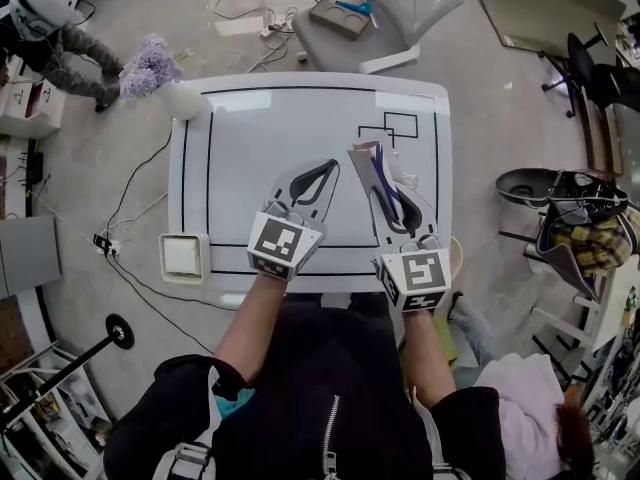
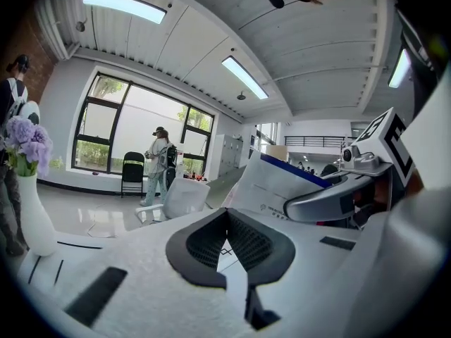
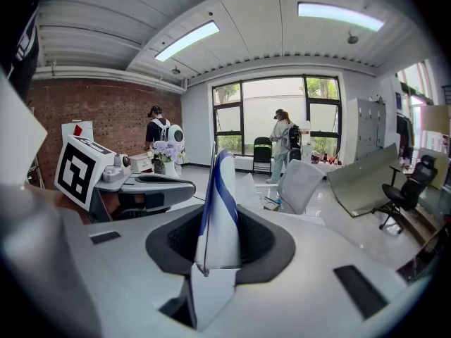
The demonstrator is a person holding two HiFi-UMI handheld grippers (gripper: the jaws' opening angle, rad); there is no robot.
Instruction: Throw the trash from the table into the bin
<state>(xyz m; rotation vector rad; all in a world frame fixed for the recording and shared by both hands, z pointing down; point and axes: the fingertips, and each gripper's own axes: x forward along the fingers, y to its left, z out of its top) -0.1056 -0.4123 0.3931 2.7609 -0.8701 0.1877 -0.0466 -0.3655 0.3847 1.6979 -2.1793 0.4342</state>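
"White paper with a blue edge, is that the trash?"

"I judge so. It's a flat packet (image 1: 362,155), and the right tongs (image 1: 380,173) are clamped on its lower edge, so it stands upright and edge-on between the pads (image 3: 250,241)."

"Why pinch it that way?"

"A thin sheet lying flat gives nothing to grab. Nipped by one edge it stays stiff enough to carry. From the left tongs' side its broad face (image 2: 282,182) shows, tilted up and seemingly off the table (image 1: 300,118)."

"Where is it now?"

"Over the right part of the table, above the black outlines, not yet at any bin."

"And the left tongs (image 1: 328,168)?"

"Closed tip to tip with nothing between them. They hover beside the right pair, probably just kept out of the way, since one grip is enough for so light a thing."

"Can you see the bin?"

"Not for certain. A pale rim (image 1: 457,256) shows just off the table's near right corner. That might be it, but too little shows. The vase (image 1: 186,101) of purple flowers (image 1: 148,66) sits well apart at the far left corner, clear of any path that way."
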